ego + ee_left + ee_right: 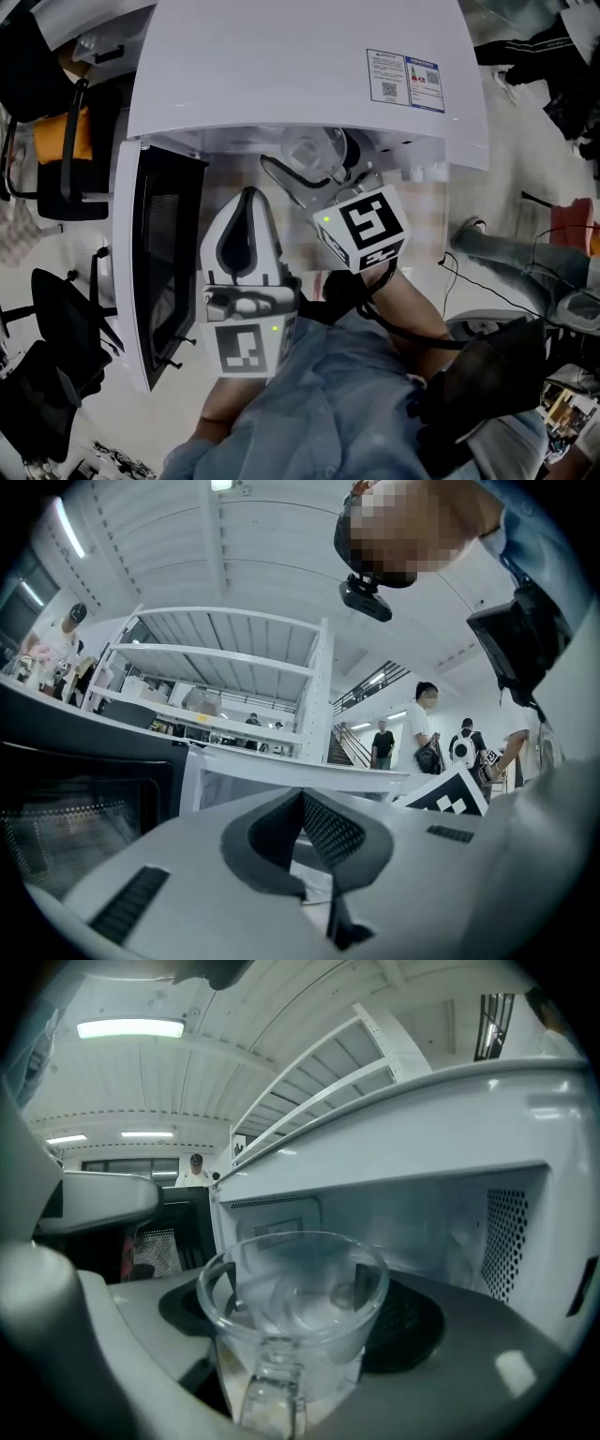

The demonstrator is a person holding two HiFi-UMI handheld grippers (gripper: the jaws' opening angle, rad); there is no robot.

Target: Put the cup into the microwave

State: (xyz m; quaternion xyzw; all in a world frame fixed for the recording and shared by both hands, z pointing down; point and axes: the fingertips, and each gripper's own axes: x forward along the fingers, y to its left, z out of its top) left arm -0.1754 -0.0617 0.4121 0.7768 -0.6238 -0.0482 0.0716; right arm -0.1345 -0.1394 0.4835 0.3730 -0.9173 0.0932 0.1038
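Observation:
A clear glass cup with a handle is gripped between the jaws of my right gripper, just in front of the white microwave. The microwave's dark-windowed door hangs open to the left. In the right gripper view the cup stands upright between the pads, before the open cavity. To the left of the cup, my left gripper points at the opening with its tips together and nothing in them. In its own view the left gripper faces the microwave's front.
Black office chairs stand left of the microwave. A person's leg and cables lie on the floor at the right. A white shelf rack and several people are in the background.

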